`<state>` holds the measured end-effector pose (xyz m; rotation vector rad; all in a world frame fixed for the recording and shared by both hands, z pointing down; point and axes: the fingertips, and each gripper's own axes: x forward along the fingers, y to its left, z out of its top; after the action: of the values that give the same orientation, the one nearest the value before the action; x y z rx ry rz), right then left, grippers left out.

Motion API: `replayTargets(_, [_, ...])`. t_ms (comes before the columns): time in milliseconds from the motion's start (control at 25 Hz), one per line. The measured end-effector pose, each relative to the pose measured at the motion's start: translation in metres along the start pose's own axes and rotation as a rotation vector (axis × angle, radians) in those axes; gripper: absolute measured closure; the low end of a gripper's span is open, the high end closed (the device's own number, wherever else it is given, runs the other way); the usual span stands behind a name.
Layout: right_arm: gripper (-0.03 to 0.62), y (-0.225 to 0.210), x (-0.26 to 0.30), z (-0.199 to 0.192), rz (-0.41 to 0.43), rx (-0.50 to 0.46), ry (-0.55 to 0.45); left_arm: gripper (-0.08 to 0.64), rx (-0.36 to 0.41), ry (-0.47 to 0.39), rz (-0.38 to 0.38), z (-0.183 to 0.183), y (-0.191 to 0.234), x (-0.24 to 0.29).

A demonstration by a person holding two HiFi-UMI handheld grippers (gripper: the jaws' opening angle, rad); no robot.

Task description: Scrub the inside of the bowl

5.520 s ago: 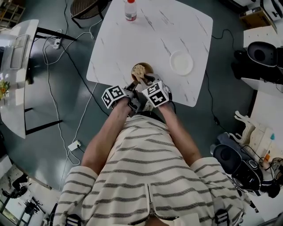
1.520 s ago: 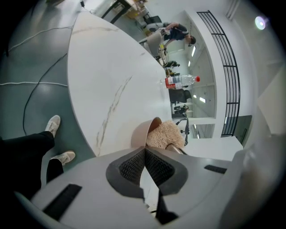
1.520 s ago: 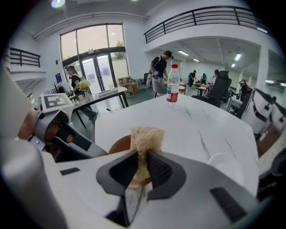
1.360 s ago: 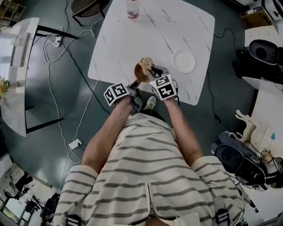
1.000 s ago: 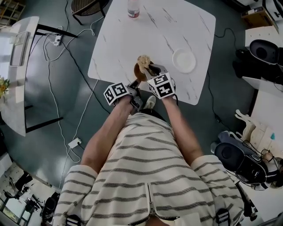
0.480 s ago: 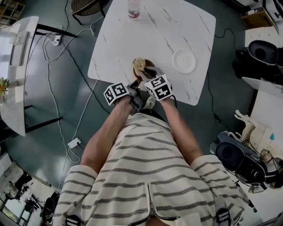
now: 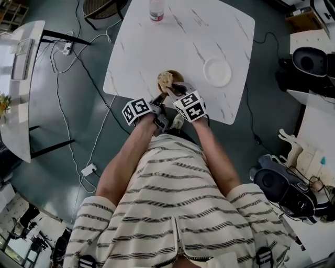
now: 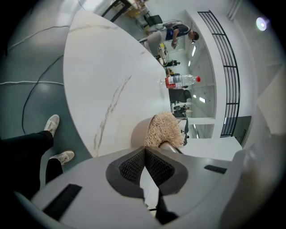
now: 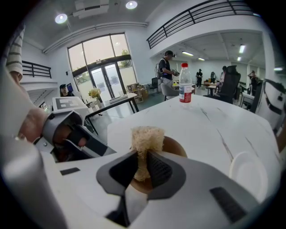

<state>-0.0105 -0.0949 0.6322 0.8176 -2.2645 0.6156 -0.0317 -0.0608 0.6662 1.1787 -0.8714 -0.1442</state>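
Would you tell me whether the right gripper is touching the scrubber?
Touching. The right gripper view shows the right gripper clamped on the scrubber, which is squeezed between both jaws.

Head view: I can't see most of the bowl [image 7: 178,76] interior, as the scrubber [image 7: 165,79] masks it. Near rim sits under right tool [image 7: 170,90] and its marker cube. Left tool [image 7: 158,100] tips are hidden under its own cube. Left tool view: tool body covers most of bowl, only a wall strip shows where the closed tips nip the rim. Bottle [image 7: 155,10] is cut by top edge, label too small to read. Right tool view: plate [image 9: 248,172] is partly behind tool body.
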Motion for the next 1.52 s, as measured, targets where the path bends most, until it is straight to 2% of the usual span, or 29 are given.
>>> replayTargets(240, [0.522, 0.001, -0.009, -0.008, -0.006, -0.067, 0.034, 0.554, -0.017, -0.008, -0.003, 0.002, 0.001, -0.001])
replayTargets(720, [0.522, -0.004, -0.020, -0.017, -0.042, -0.291, 0.106, 0.554, -0.013, -0.014, -0.001, 0.002, 0.000, -0.001])
replayTargets(880, [0.522, -0.011, -0.019, -0.019, -0.055, -0.319, 0.110, 0.554, -0.006, -0.014, 0.000, 0.001, -0.001, -0.001])
replayTargets(1080, [0.522, -0.024, -0.016, -0.016, -0.096, -0.293, 0.081, 0.554, -0.004, -0.011, -0.002, 0.001, -0.001, -0.001])
replayTargets(1360, [0.522, -0.035, -0.013, -0.013, -0.124, -0.090, 0.010, 0.554, 0.003, -0.002, -0.004, 0.000, -0.002, -0.001])
replayTargets(1520, [0.522, -0.034, -0.012, -0.009, -0.125, -0.050, -0.007, 0.554, 0.006, 0.001, -0.005, -0.001, -0.001, 0.000])
